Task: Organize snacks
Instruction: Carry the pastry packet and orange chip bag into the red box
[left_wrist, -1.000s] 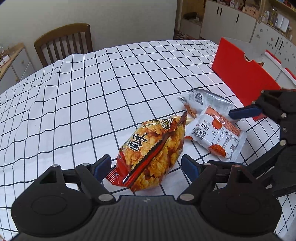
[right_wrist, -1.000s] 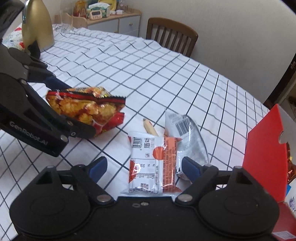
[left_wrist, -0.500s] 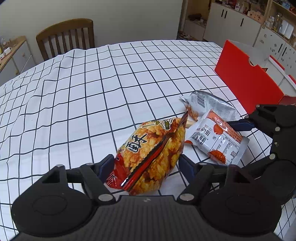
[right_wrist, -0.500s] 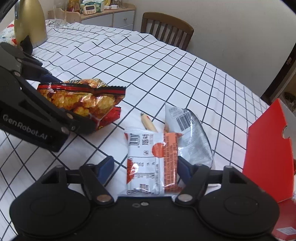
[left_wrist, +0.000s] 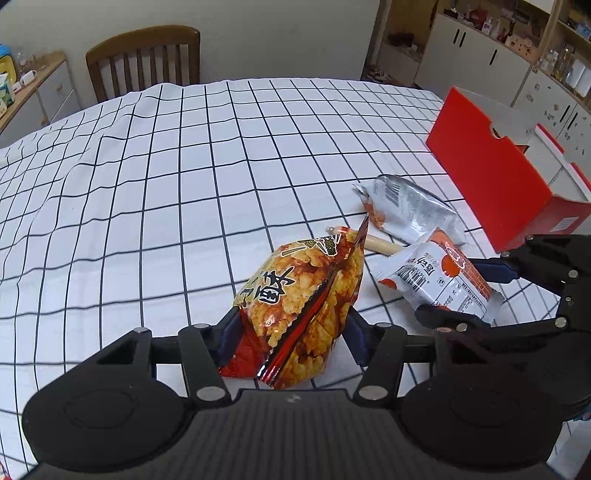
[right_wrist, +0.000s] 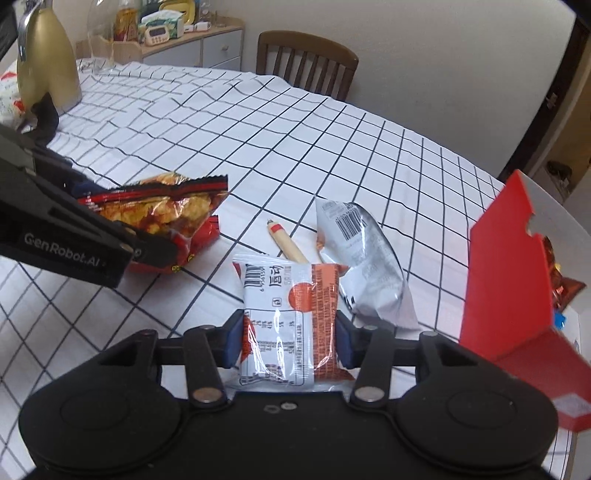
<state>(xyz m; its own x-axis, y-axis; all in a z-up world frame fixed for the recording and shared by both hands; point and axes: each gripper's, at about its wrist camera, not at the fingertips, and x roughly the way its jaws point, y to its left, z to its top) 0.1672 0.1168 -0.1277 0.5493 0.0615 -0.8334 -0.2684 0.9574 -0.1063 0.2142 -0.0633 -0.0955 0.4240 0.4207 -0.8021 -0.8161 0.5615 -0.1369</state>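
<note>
Both are reaching low and side by side; the left gripper (left_wrist: 290, 341) and right gripper (right_wrist: 290, 341) are each pinching something between blue pads.

Left gripper (left_wrist: 290, 338): matte black plastic body, two round disc housings at base, ribbed centre panel, angular link arms joined by silver rivets, blue finger pads (left_wrist: 227, 334).
Right gripper (right_wrist: 290, 338): same black build, silver rivets, blue pads (right_wrist: 233, 338), two small holes on centre plate.
Grey "GenRobot.AI" lettering along left gripper's side, seen from right wrist view.
</note>
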